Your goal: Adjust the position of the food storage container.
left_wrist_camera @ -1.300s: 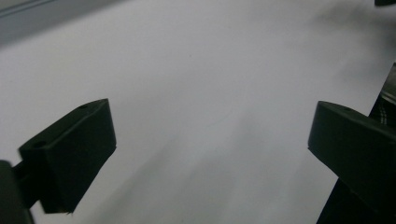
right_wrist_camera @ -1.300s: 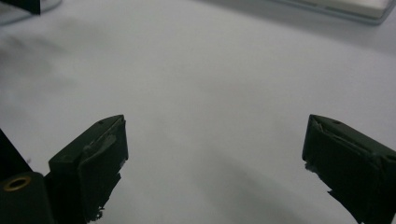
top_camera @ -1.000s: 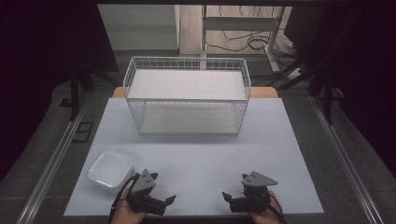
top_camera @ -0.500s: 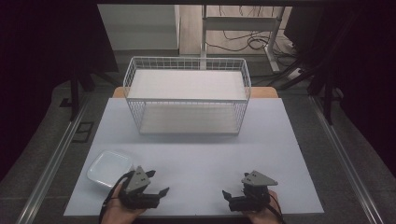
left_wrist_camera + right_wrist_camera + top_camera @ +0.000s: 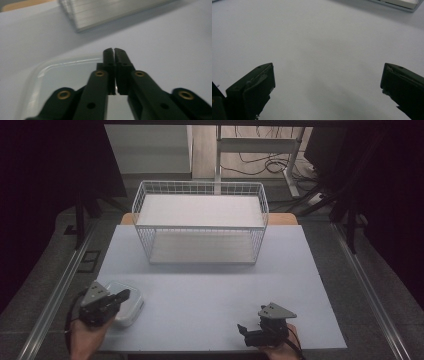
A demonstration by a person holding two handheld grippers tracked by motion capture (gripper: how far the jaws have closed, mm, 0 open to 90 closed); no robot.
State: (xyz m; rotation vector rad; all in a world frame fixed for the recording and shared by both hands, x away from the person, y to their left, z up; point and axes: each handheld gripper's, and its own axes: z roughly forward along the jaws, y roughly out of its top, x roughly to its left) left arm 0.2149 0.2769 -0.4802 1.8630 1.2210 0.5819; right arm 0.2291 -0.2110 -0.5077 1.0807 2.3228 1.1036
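A white shallow dish (image 5: 131, 309) with rounded corners lies at the table's front left. My left gripper (image 5: 124, 294) hovers over the dish, its jaws pressed together and pointing right. In the left gripper view, the left gripper (image 5: 114, 51) is shut with its tips just past the far rim of the dish (image 5: 62, 80); I see nothing between the jaws. My right gripper (image 5: 243, 330) rests at the front right of the table, held by a hand. Seen from its own camera, the right gripper (image 5: 327, 80) is open wide above bare table.
A white wire basket (image 5: 200, 222) with a flat white shelf on top stands at the back middle of the pale table (image 5: 210, 285). Its base edge (image 5: 112, 15) lies ahead of the left gripper. Dark floor and cables surround the table.
The left gripper has moved left from the front middle until it is over the dish, and its jaws have shut. The right gripper has stayed in place.
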